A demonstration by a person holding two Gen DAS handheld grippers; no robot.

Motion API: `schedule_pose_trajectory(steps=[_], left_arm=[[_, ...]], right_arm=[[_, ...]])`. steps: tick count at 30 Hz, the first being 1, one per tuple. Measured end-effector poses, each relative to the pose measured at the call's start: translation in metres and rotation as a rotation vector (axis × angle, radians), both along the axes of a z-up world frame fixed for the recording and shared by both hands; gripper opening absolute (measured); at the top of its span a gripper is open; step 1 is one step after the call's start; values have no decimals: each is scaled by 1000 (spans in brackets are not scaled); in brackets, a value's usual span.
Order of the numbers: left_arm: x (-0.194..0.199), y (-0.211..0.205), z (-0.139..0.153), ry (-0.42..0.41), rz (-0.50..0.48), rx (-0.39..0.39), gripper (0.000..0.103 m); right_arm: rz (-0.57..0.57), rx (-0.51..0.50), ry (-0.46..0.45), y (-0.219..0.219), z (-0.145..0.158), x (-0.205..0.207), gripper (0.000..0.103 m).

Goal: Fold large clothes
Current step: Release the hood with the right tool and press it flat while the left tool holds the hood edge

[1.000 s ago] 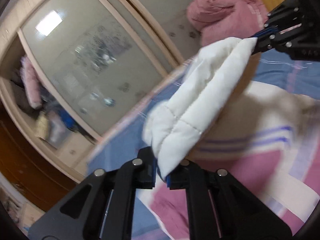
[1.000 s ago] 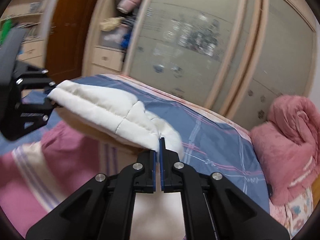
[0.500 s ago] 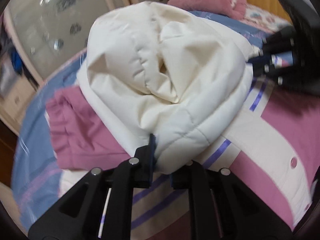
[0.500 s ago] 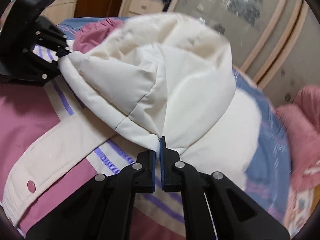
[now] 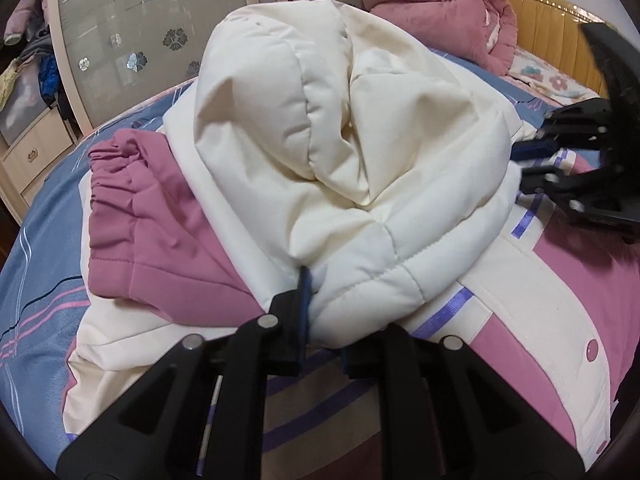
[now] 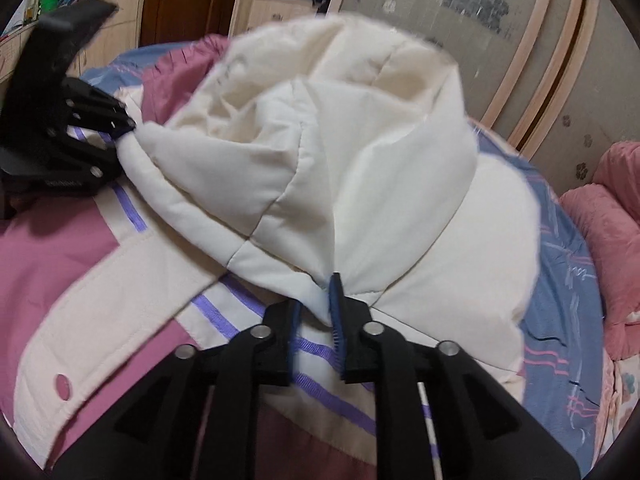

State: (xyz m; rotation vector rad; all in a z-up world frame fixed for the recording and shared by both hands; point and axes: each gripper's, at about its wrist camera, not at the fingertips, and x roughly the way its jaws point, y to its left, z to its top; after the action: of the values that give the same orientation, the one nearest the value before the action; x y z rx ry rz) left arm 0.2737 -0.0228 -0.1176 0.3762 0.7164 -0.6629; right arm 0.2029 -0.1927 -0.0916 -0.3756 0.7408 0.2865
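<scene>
Hood (image 5: 340,128) now dropped onto jacket (image 5: 540,300), opening facing L gripper (image 5: 324,320).

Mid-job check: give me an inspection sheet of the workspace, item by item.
Surface: bed with blue plaid sheet.
Job's things: pink and cream jacket spread on the bed; its white hood flipped onto the body, puffed up.
Clutter: pink blanket bundled by the headboard.
Grippers: left gripper and right gripper both open, hood hem lying between their fingers.
Cables: nothing seen.
Surroundings: wardrobe with frosted sliding doors; open shelf of clothes; wooden door.
</scene>
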Motion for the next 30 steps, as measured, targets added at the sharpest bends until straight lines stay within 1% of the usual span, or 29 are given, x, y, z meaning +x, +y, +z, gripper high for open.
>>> schedule_pose_trajectory(steps=[1, 2, 3, 5, 6, 8, 10, 11, 12, 13, 15, 16, 18, 20, 21, 23, 24, 26, 27, 28, 29, 30], left_arm=[[-2, 0, -1, -5, 1, 0, 13], [-3, 0, -2, -10, 2, 2, 13], [-4, -1, -3, -17, 3, 7, 13], [-7, -4, -4, -35, 4, 26, 13], [-8, -6, -4, -43, 5, 35, 13], [-11, -8, -4, -62, 3, 55, 13], [-12, -9, -4, -70, 3, 64, 13], [-11, -8, -4, -70, 2, 64, 13], [-10, -7, -4, -67, 2, 60, 13], [-10, -5, -4, -65, 2, 56, 13], [-11, -10, -4, -66, 3, 53, 13], [-11, -10, -4, -67, 3, 52, 13], [-11, -9, -4, -65, 2, 50, 13], [-11, -10, -4, -62, 3, 47, 13], [-11, -10, -4, -60, 3, 45, 13], [-11, -8, -4, -59, 3, 41, 13], [-11, -8, -4, -58, 2, 39, 13], [-10, -7, -4, -54, 2, 34, 13], [-9, -6, -4, -51, 1, 32, 13], [-9, -5, -3, -47, 0, 27, 13], [-8, -5, -3, -46, -1, 26, 15], [-9, -5, -4, -48, -3, 29, 16]], right_arm=[[-29, 14, -11, -1, 10, -8, 101], [-57, 52, -27, -4, 23, -14, 101], [-67, 120, -14, -9, 38, -19, 102], [-85, 227, 33, -19, 59, -20, 102], [-113, 292, 64, -27, 76, -17, 102], [-192, 388, 57, -37, 105, -8, 102], [-264, 514, 31, -43, 141, 16, 102], [-285, 549, 23, -44, 151, 27, 102], [-299, 562, 12, -43, 159, 41, 102], [-323, 560, 2, -39, 169, 63, 102], [-373, 566, 21, -27, 177, 111, 102], [-391, 570, 38, -24, 177, 126, 102], [-450, 548, 72, -14, 174, 171, 102], [-490, 512, 84, -10, 168, 199, 102], [-523, 479, 87, -8, 159, 217, 102], [-562, 445, 105, -8, 136, 231, 102], [-587, 438, 129, -9, 120, 238, 102], [-637, 413, 228, -13, 70, 243, 102], [-641, 387, 250, -14, 52, 242, 102], [-631, 318, 246, -11, 30, 237, 102], [-604, 273, 215, -9, 14, 229, 102], [-581, 269, 181, -10, 2, 220, 102]])
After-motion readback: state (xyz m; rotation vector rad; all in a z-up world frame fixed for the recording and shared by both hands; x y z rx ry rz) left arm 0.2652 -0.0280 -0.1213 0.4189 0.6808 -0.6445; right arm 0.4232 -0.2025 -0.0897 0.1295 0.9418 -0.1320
